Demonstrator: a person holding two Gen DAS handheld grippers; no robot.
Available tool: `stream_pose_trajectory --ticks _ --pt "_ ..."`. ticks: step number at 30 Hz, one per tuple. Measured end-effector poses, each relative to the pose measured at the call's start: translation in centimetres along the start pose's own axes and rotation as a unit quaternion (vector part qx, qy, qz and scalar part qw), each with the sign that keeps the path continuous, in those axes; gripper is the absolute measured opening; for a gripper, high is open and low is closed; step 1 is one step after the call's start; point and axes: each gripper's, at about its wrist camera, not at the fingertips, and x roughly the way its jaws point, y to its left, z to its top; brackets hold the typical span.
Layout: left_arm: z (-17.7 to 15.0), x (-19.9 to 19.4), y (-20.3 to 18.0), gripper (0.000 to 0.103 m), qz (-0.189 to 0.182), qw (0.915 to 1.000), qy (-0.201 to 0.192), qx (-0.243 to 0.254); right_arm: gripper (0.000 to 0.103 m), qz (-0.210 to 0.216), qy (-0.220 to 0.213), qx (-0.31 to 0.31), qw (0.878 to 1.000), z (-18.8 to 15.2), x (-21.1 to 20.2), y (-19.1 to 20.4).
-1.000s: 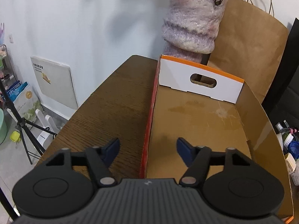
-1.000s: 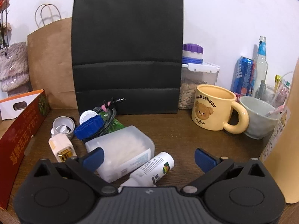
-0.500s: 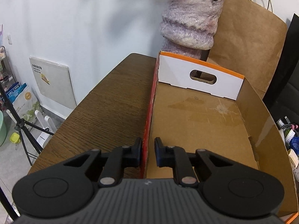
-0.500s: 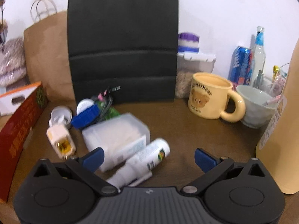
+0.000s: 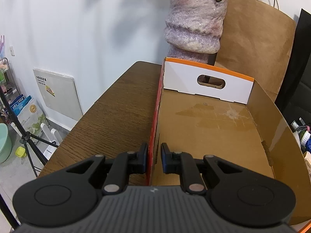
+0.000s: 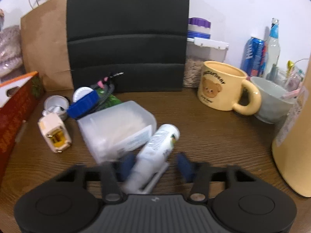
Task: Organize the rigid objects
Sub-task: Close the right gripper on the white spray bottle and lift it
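While the left gripper (image 5: pixel 154 160) pinches the red-sided cardboard box's wall (image 5: pixel 155 116), the right gripper (image 6: pixel 154 167), half-closed and blurred, straddles the white cylindrical bottle (image 6: pixel 155 151) right of that box, which may roll away.

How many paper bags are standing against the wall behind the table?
2 that I can see: a brown paper bag at the left behind the cardboard box, and a black paper bag beside it, behind the clutter. Others could be hidden behind them.

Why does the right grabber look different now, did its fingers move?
Yes. The right gripper has its blue fingers much nearer together now, either side of the white bottle on the table. The right finger hasn't touched it.
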Motion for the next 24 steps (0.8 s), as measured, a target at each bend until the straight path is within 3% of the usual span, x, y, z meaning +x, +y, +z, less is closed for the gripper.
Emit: stream_pose_trajectory --ticks 4,13,24 --pt "-0.1 -0.1 0.0 0.015 0.000 1.0000 -0.002 0.000 0.030 -0.016 -0.012 0.005 1.000 -0.2 -0.3 -0.1" --pt "0.0 -0.1 0.1 0.013 0.001 1.0000 -0.006 -0.005 0.029 -0.023 -0.050 0.015 0.998 0.1 -1.3 -0.4" --pt "0.0 -0.1 0.3 0.010 0.002 0.9999 -0.009 -0.010 0.029 0.014 -0.113 -0.025 0.993 1.3 -4.6 2.9"
